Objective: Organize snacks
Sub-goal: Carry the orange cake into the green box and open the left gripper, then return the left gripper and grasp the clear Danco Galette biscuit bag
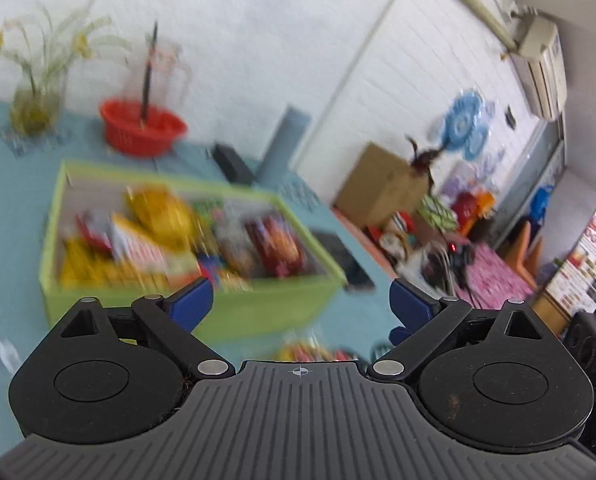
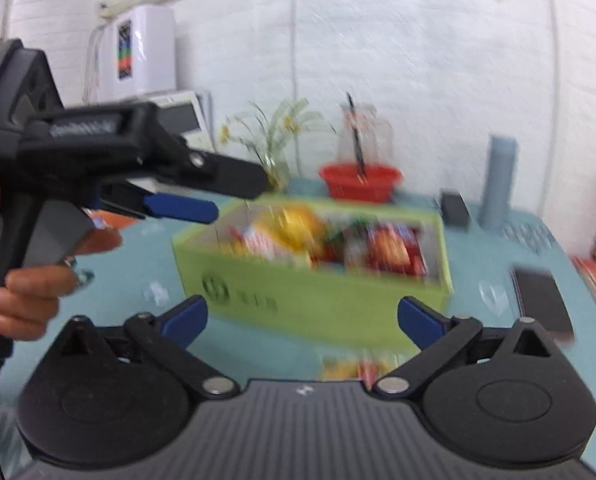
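Your left gripper [image 1: 301, 309] stands wide with nothing between its blue pads, tipped slightly down toward the green box [image 1: 258, 312] on the blue table [image 1: 10, 208]. The box is already packed with snack packets [image 1: 158, 236]; motion blur hides their labels. One more loose packet [image 1: 313, 351] lies on the table just in front of the box, partly hidden behind the gripper body. Expect these to be light, crinkly and slippery, and probably crushable, so pinch a sealed edge or corner rather than the puffed middle. Your right gripper [image 2: 301, 319] is also spread wide and empty, angled down at the box's front wall with that loose packet just below it. In the right view, your left hand [image 2: 26, 280] wraps its gripper's handle, held off to the left, above the table.
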The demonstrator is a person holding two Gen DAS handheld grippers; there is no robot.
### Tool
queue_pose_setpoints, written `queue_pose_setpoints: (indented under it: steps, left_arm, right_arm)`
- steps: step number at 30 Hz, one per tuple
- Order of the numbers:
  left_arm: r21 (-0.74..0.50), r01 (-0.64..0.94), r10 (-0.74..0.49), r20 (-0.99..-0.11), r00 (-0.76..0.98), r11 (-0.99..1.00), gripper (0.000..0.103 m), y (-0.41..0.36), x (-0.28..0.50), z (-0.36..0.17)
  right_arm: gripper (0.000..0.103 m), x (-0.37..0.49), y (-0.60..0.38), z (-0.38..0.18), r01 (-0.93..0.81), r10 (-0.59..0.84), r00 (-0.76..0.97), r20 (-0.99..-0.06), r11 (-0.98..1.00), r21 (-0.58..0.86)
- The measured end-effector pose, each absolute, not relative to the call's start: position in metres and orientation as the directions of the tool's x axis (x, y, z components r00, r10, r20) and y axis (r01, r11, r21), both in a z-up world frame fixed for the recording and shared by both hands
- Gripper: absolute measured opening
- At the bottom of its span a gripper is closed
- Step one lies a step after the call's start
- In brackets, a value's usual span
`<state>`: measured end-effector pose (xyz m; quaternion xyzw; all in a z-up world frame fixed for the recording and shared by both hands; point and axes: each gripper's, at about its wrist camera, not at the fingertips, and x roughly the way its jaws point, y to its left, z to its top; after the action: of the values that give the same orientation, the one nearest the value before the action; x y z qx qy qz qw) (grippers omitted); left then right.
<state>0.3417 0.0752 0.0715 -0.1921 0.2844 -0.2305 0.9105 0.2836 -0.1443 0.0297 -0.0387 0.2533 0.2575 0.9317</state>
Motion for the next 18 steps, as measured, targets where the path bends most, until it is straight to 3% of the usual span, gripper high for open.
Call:
queue_pose_setpoints:
  steps: [6, 11, 13, 18]
  left_arm:
    - [-0.598, 0.211, -0.593, -0.562, 0.577, 0.773, 0.070, 0.040, 0.359, 0.006]
    - [-0.569, 0.177, -0.559, -0.615, 0.556, 0.803, 0.067, 0.022, 0.387, -0.005]
    - [-0.559, 0.173, -0.553, -0.635, 0.539, 0.811, 0.061, 0.018, 0.394, -0.012]
    - [-0.463, 0.193, -0.485, -0.676, 0.554, 0.865, 0.032, 0.007, 0.391, -0.013]
  right_arm:
    - [0.100, 0.294, -0.157, -0.002, -0.459, 0.424, 0.718, -0.552, 0.885, 0.083]
    - [0.100, 0.323, -0.160, -0.008, -0.479, 0.448, 0.689, -0.569, 0.872, 0.106]
    - [0.100, 0.333, -0.155, -0.015, -0.493, 0.468, 0.664, -0.584, 0.861, 0.129]
    - [0.100, 0.324, -0.141, -0.016, -0.507, 0.468, 0.671, -0.575, 0.856, 0.103]
